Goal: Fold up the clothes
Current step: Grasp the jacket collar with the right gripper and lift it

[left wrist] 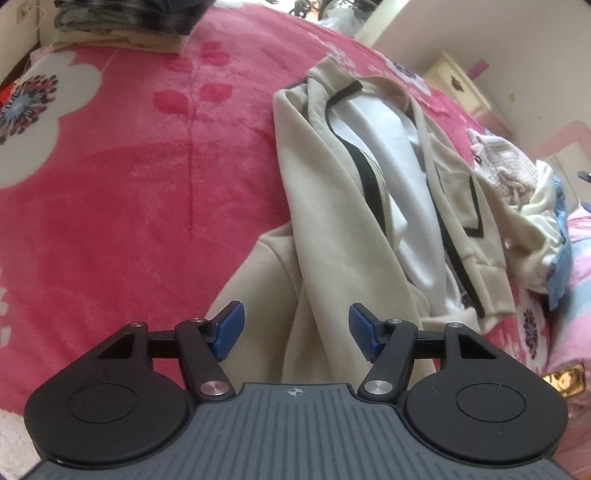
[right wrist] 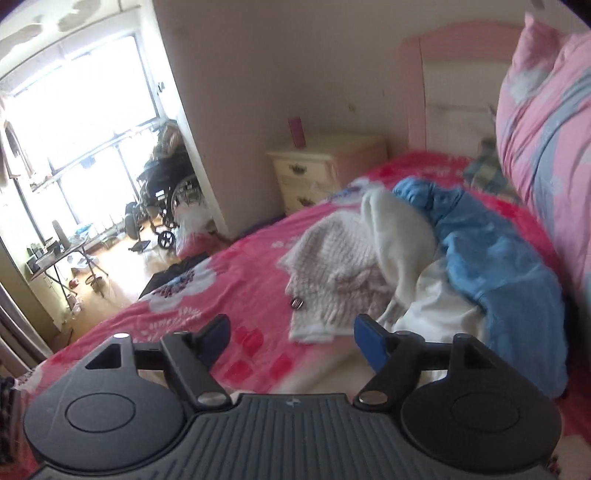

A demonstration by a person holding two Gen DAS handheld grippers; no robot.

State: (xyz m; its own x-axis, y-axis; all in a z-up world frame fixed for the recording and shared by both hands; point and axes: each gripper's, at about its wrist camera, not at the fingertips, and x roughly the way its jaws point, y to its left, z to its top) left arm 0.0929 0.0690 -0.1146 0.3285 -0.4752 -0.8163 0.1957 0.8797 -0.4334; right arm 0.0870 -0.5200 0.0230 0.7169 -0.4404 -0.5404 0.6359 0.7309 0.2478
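A beige zip jacket (left wrist: 332, 206) with black trim and a white lining lies spread on the pink floral blanket (left wrist: 147, 184). My left gripper (left wrist: 295, 330) is open and empty, hovering just above the jacket's near part. My right gripper (right wrist: 291, 341) is open and empty above the blanket (right wrist: 221, 280), in front of a pile of clothes: a pale knit sweater (right wrist: 332, 266), a white garment (right wrist: 399, 229) and a blue garment (right wrist: 491, 258). The same pile shows at the right edge of the left wrist view (left wrist: 517, 177).
Folded clothes (left wrist: 122, 22) are stacked at the bed's far left. A pink pillow (right wrist: 546, 122) and the pink headboard (right wrist: 436, 74) stand at the right. A cream nightstand (right wrist: 317, 170) is beside the bed. A wheelchair (right wrist: 166, 192) and a small table (right wrist: 59, 258) stand by the window.
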